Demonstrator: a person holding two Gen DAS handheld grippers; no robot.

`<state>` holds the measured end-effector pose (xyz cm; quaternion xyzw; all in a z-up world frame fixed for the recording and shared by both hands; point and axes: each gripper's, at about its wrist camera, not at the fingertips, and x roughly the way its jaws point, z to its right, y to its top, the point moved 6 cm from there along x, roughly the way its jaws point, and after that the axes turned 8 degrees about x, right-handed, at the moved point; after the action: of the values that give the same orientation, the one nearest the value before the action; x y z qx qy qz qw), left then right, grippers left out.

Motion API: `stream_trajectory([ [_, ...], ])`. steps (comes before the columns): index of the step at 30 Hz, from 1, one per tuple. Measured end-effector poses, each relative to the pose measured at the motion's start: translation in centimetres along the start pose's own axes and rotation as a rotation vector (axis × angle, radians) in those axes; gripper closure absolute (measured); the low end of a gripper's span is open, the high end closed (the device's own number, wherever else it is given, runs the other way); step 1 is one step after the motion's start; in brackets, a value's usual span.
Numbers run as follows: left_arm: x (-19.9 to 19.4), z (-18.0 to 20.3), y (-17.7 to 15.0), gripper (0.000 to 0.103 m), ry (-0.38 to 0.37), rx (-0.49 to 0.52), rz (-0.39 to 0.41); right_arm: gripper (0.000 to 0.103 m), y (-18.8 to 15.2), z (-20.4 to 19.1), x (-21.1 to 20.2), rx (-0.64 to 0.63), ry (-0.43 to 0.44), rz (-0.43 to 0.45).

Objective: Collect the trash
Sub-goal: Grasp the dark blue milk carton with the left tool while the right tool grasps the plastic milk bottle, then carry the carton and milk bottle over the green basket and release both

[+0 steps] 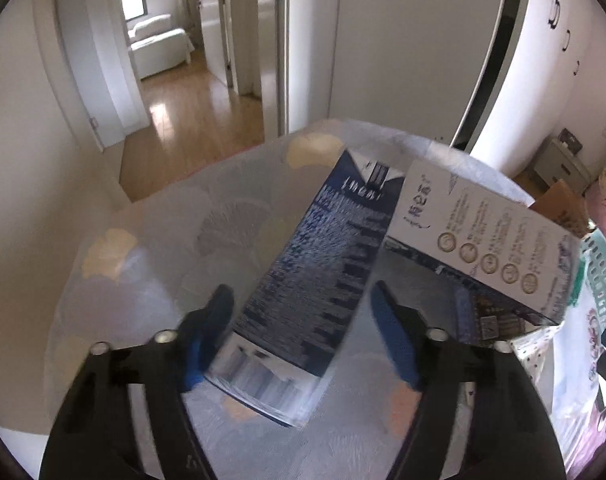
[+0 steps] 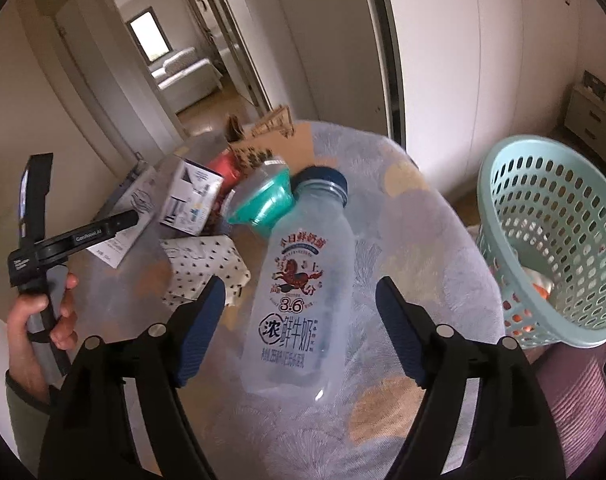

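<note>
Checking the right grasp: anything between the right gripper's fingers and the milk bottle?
No. In the right wrist view the milk bottle lies on the table between the open right gripper fingers; only bare tablecloth flanks it.

A dark-blue and white printed cardboard carton (image 1: 319,280) lies tilted between the left fingers (image 1: 219,320), its near end close against the left one, its blue face up; it is blurred. A translucent plastic milk bottle with a dark-blue cap and a red horse label (image 2: 303,284) lies on its side between the right fingers (image 2: 395,328), touching neither, cap pointing away from them. Beyond its cap lies a teal plastic cup (image 2: 269,200), tipped over. Right of the right fingers stands a pale-green perforated plastic basket (image 2: 551,240), tilted, with orange scraps inside.
</note>
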<state>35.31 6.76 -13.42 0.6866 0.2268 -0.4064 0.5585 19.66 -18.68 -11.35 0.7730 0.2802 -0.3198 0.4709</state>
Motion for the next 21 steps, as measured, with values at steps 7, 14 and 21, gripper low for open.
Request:
stream_trajectory([
  [7,-2.4,0.4,-1.7,0.067,-0.035,-0.027,0.029,0.029,0.2,0.4,2.0,0.039,-0.005,-0.059],
  [14,-7.2,1.3,-2.6,0.067,-0.075,-0.064,0.126,0.044,-0.3,0.2,3.2,0.016,-0.011,-0.105],
  [21,-12.1,5.3,-1.6,0.067,-0.119,-0.011,0.234,0.045,-1.1,1.6,0.0,0.015,0.012,-0.055],
])
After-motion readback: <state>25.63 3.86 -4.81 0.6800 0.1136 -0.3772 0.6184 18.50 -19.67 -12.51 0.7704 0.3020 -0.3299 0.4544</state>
